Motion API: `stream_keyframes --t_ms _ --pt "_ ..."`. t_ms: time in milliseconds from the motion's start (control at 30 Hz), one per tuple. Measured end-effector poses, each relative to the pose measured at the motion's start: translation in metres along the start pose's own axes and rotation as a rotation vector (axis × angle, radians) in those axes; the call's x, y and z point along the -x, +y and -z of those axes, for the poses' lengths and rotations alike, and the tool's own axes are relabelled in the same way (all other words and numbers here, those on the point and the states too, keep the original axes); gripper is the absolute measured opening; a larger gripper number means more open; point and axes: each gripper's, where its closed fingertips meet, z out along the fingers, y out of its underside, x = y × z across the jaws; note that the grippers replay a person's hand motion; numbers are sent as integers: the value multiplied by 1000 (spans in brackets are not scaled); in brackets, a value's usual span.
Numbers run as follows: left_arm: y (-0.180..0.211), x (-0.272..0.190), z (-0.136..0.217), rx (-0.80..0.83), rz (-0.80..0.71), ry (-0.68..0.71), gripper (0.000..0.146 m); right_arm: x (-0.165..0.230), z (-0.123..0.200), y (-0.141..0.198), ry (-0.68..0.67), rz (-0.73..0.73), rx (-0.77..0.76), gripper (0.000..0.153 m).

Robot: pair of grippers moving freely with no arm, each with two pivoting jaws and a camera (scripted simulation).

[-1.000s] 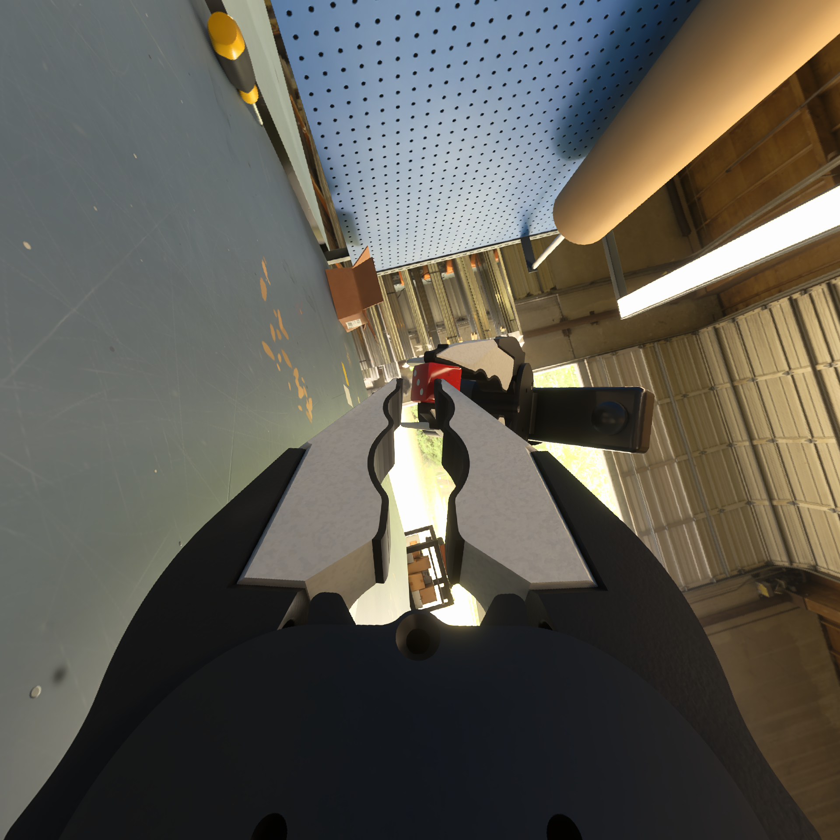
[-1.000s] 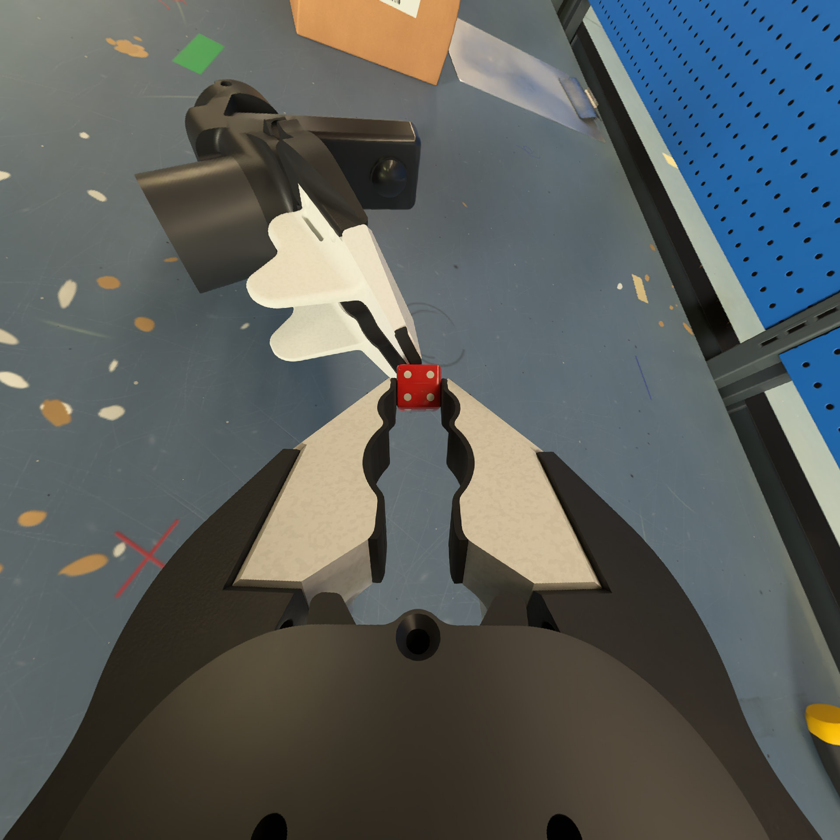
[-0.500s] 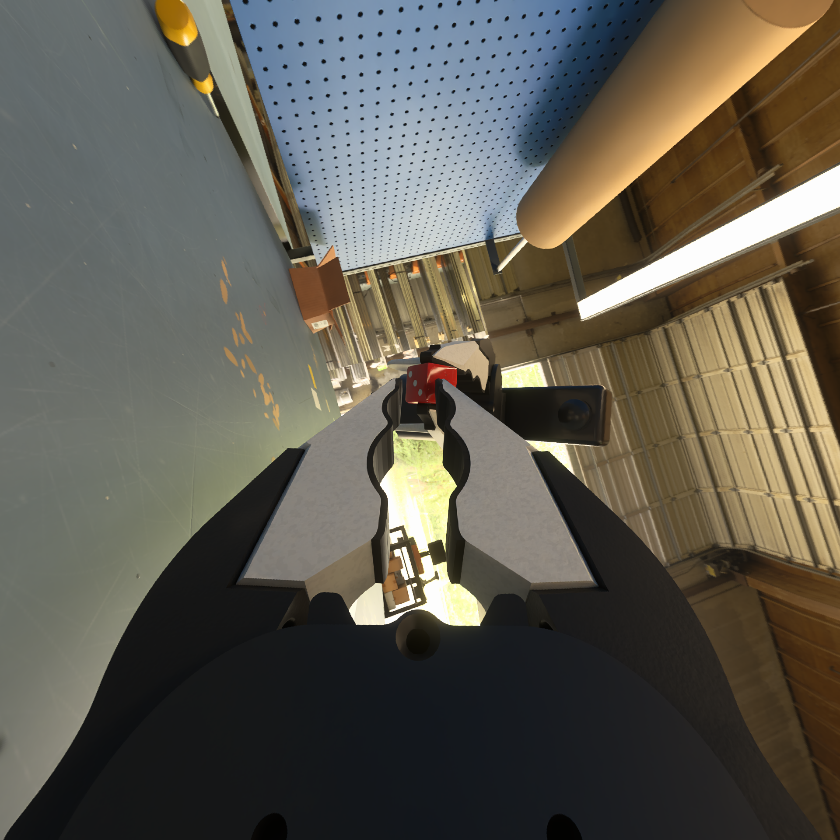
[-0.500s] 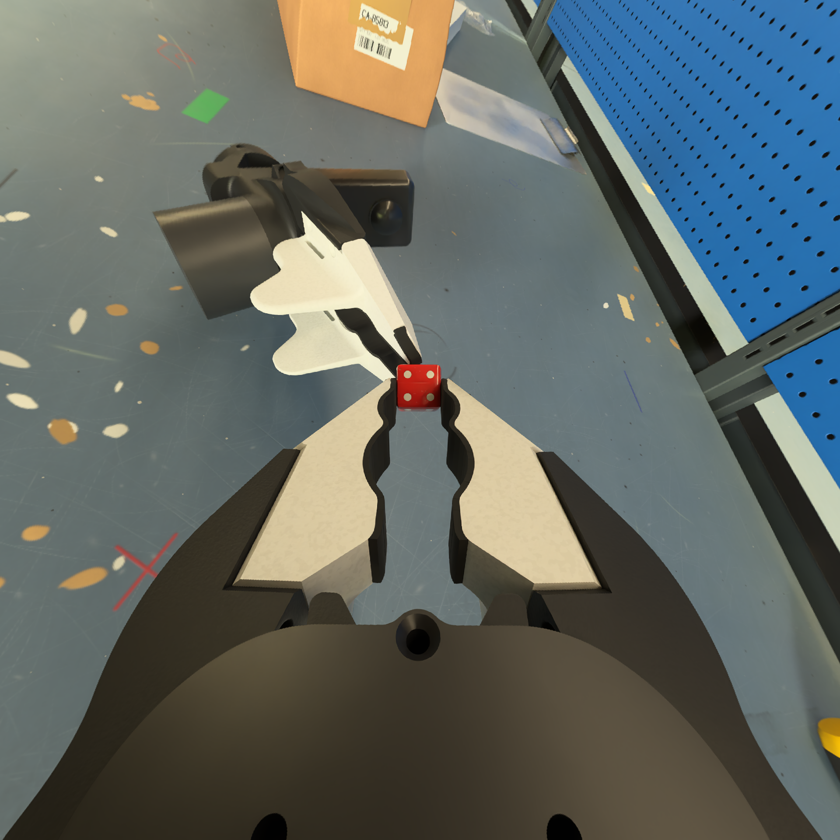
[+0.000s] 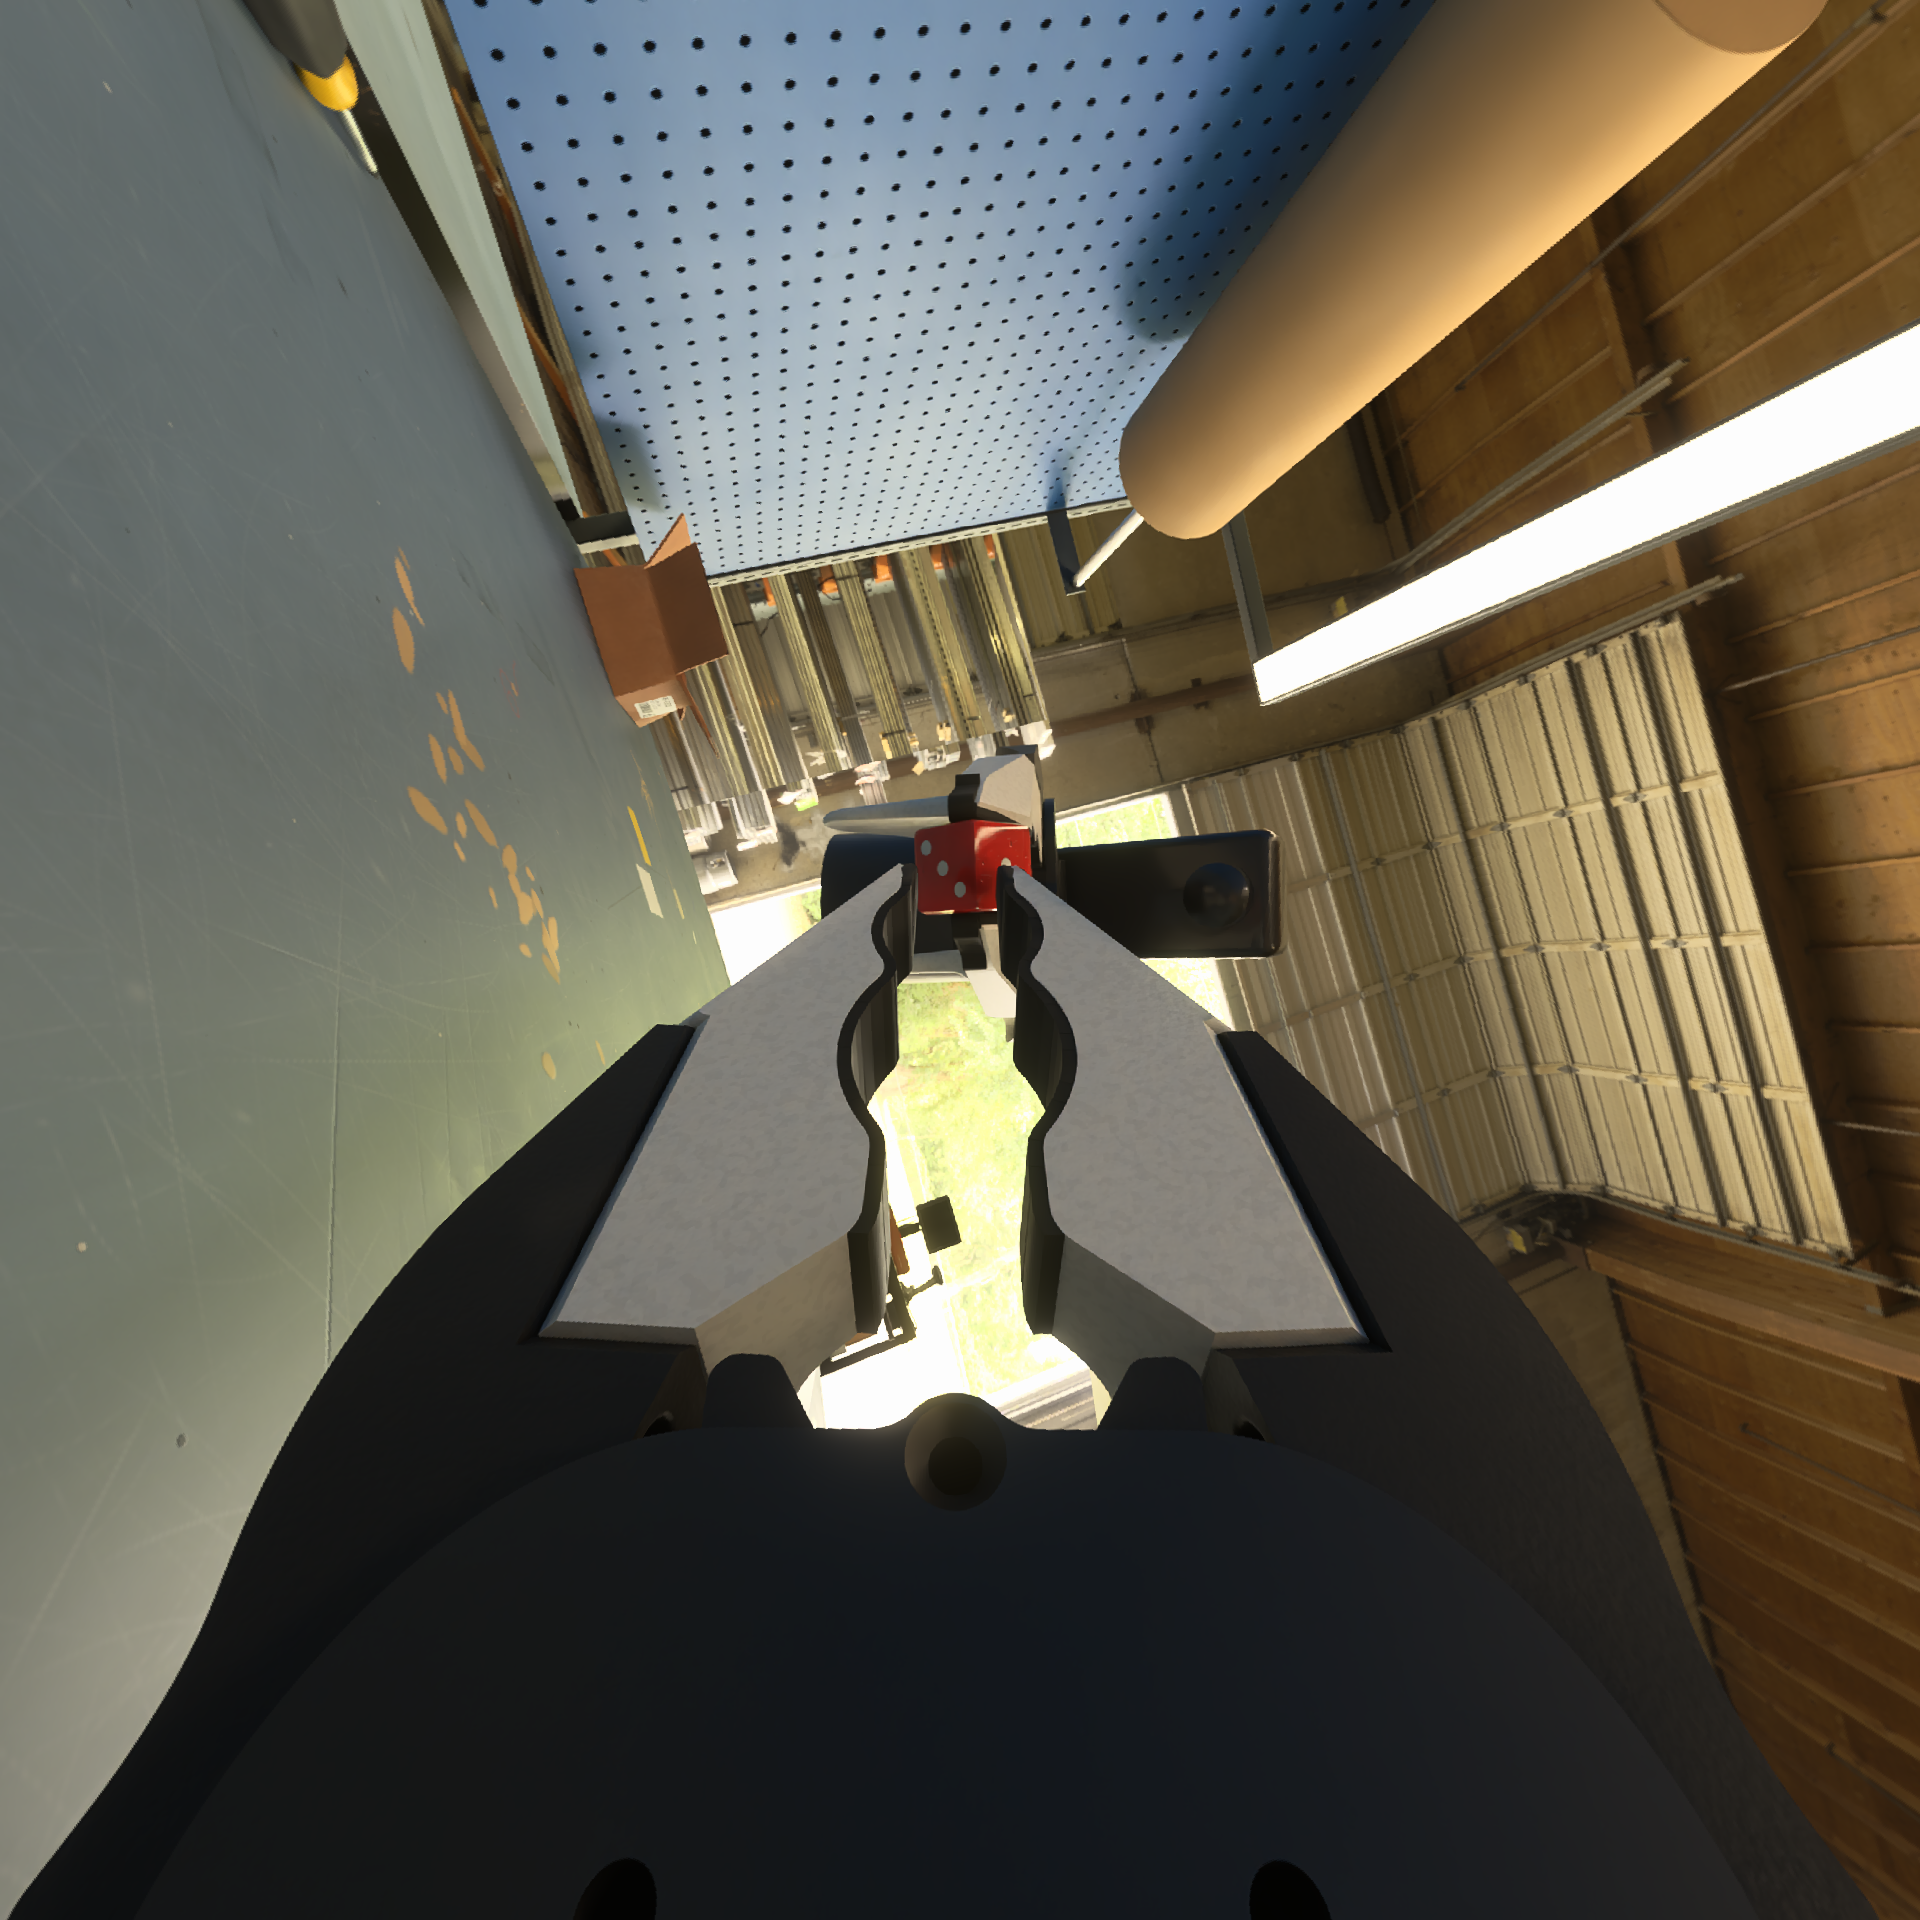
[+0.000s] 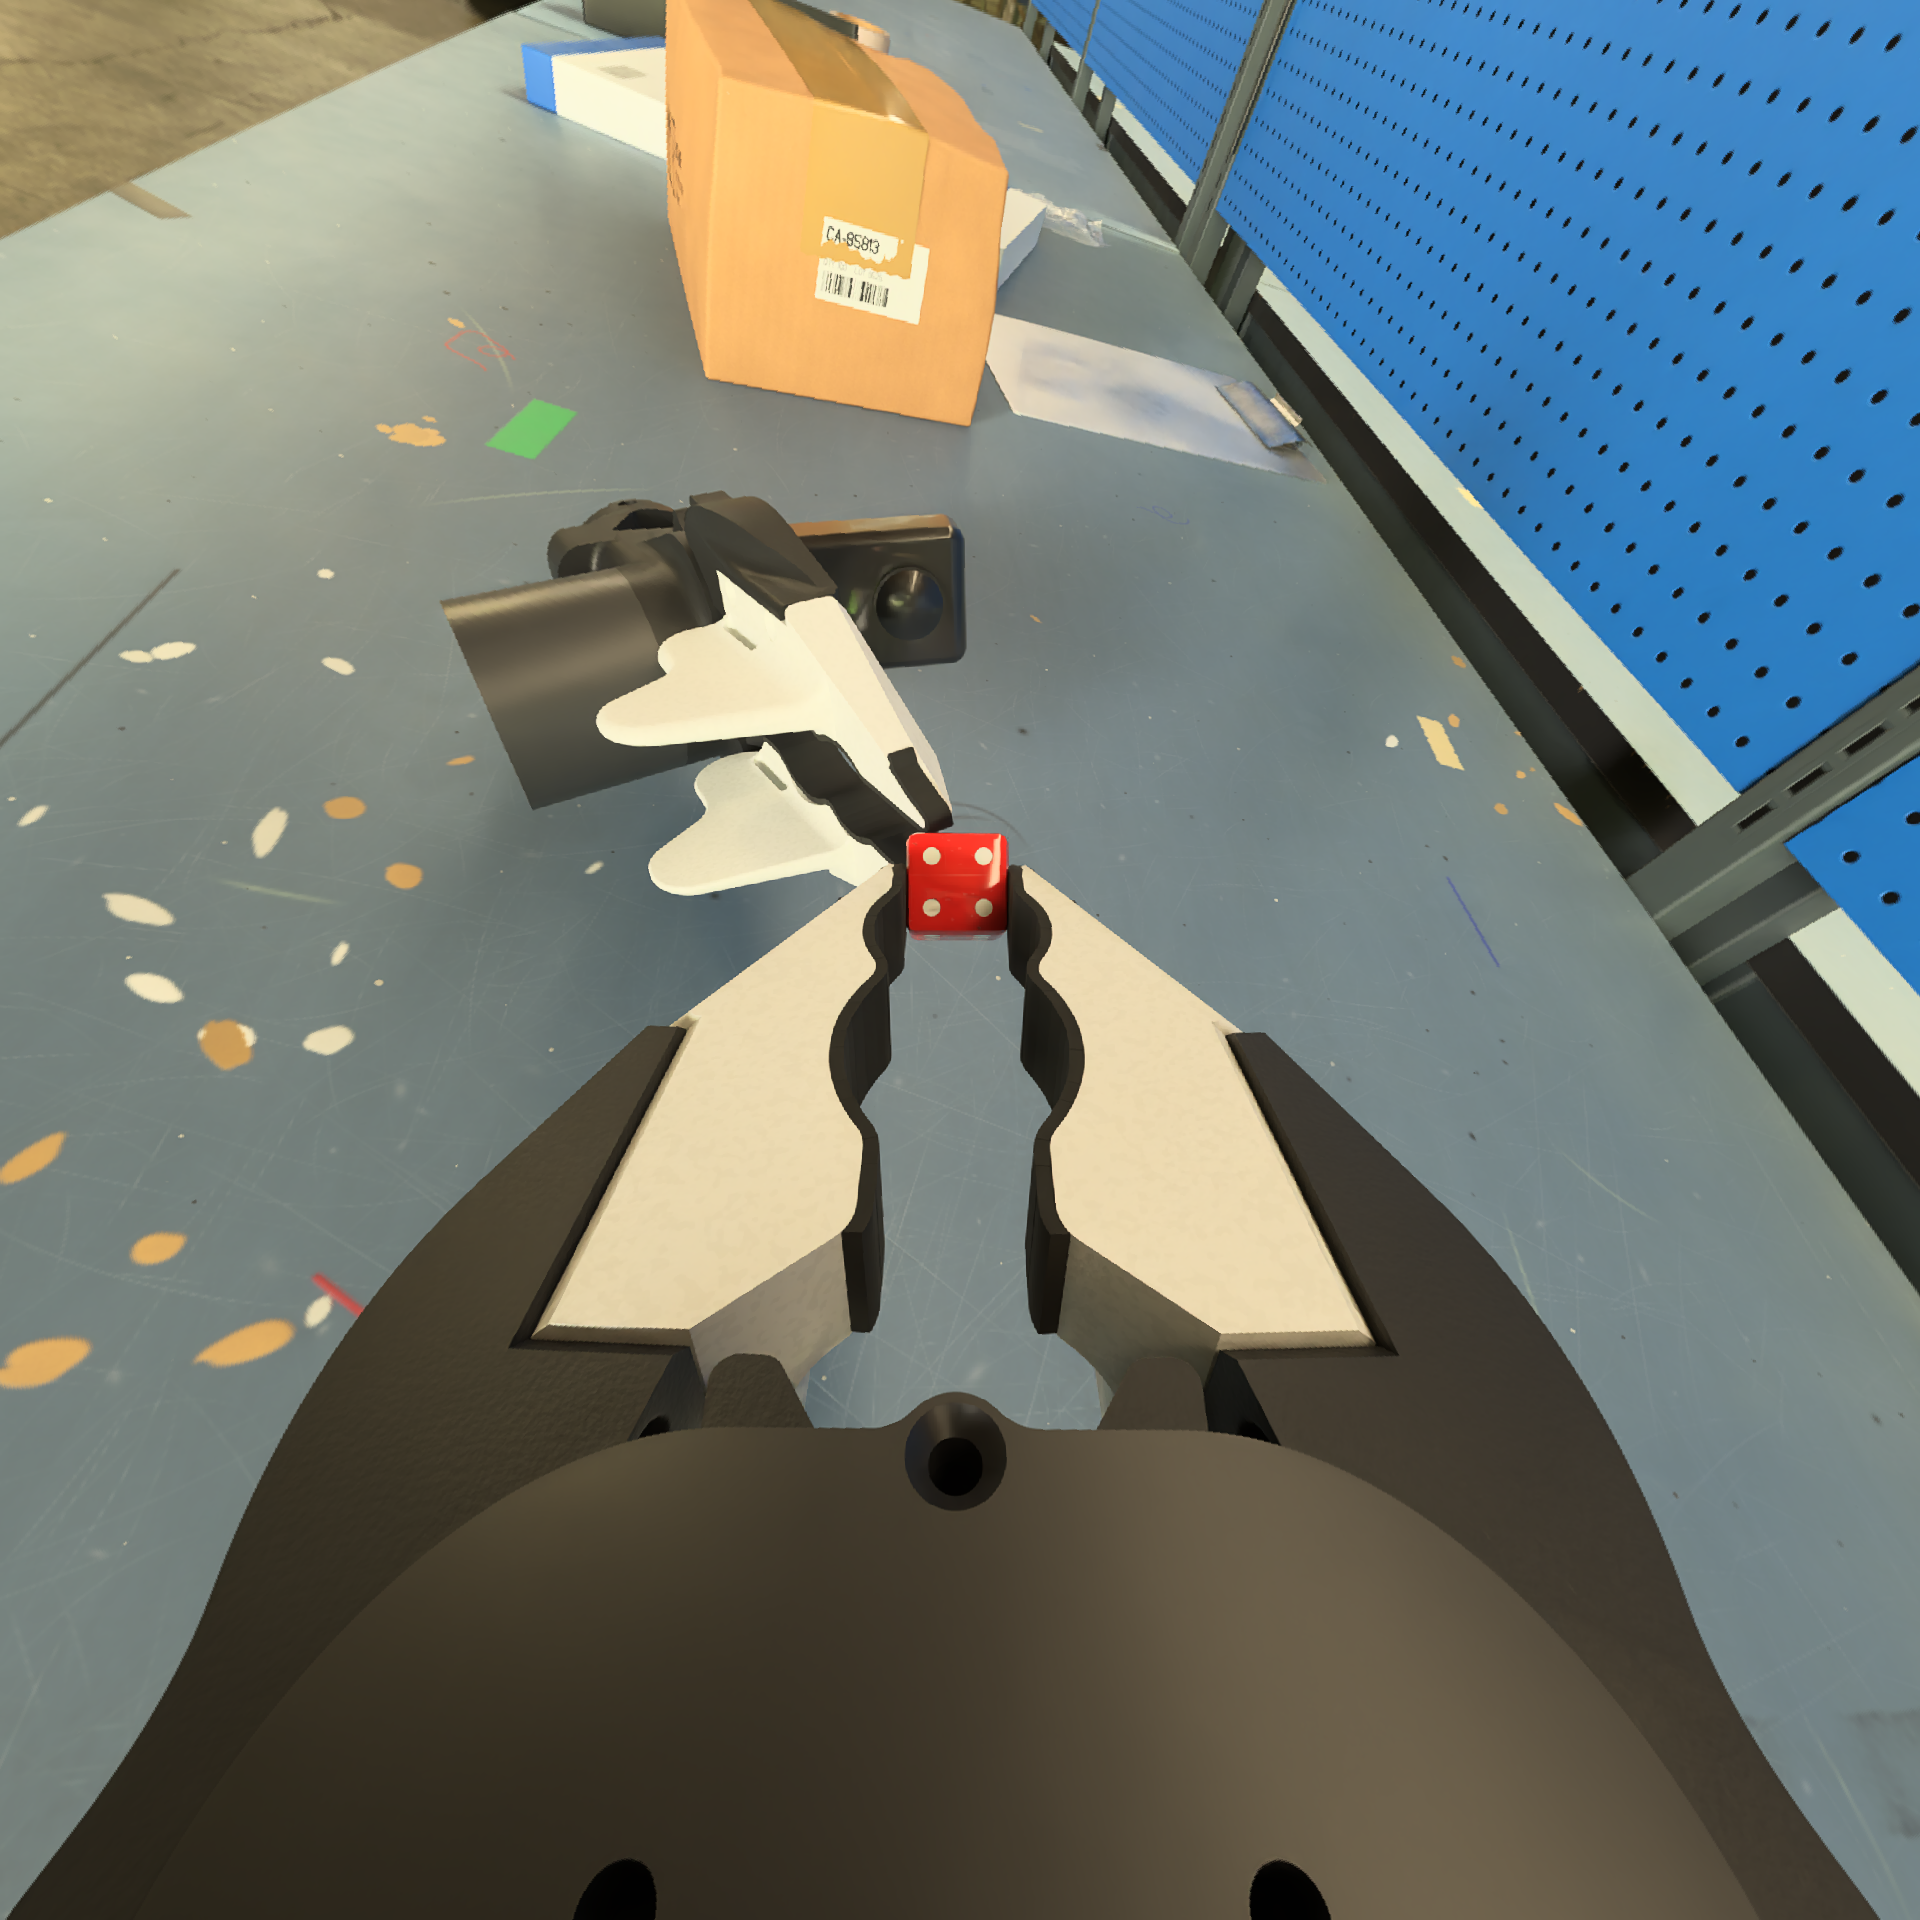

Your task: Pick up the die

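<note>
The red die (image 6: 956,883) with white pips is held above the grey table (image 6: 1299,831) between the fingertips of my right gripper (image 6: 956,896), which is shut on it. My left gripper (image 6: 727,686) faces it from the far side, turned on its side, with its tips at the die's back edge. In the left wrist view the die (image 5: 961,871) sits right at the tips of my left gripper (image 5: 956,883). Its jaws stand about a die's width apart. The right gripper's body (image 5: 1174,894) shows just beyond.
A cardboard box (image 6: 831,208) stands farther back on the table, with a paper sheet (image 6: 1122,384) beside it and a blue-white box (image 6: 603,88) behind. A blue pegboard (image 6: 1558,312) lines the right edge. A yellow-handled tool (image 5: 332,78) lies by the rail.
My right gripper has kept hold of the die and tilted up, bringing more of the box into view. My left gripper has closed in until the die is at its tips.
</note>
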Motion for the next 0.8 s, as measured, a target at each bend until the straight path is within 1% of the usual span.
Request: stream_keyframes --t_ms 267,333,500,600,667,800 --pt "-1 1 -3 -1 -15 -11 16 -3 2 3 10 -1 -4 19" --pt "-1 4 -3 -7 -34 -43 14 -3 2 3 26 14 1 19" --pt "-3 11 -1 -27 -98 -140 14 -3 0 4 39 35 9 18" --pt "-3 9 -1 -38 -101 -135 14 -3 -2 6 40 37 21 18" --pt "-3 6 0 -39 -80 -107 16 -2 -3 7 33 28 18 18" --pt "-1 6 0 -37 -61 -94 17 -1 -4 7 31 28 13 18"
